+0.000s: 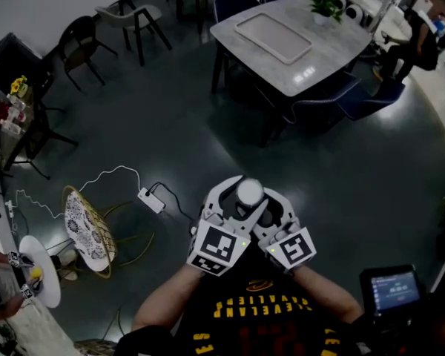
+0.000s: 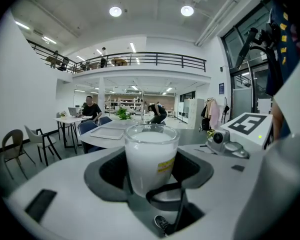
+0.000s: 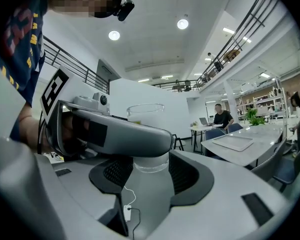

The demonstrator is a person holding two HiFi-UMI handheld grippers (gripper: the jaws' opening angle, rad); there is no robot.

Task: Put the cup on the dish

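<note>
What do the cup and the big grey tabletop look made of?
Cup: clear glass or hard plastic, I can't tell which. It is glossy, with a see-through rim and white contents showing through the wall.
Tabletop: pale grey stone-look slab or laminate, semi-gloss. The surface is mottled and carries bright light reflections.

dark glossy floor (image 1: 156, 117), grey table (image 1: 341, 47), blue chairs (image 1: 367, 99), mezzanine railing (image 2: 155, 60), round ceiling lights (image 2: 115, 11)
</note>
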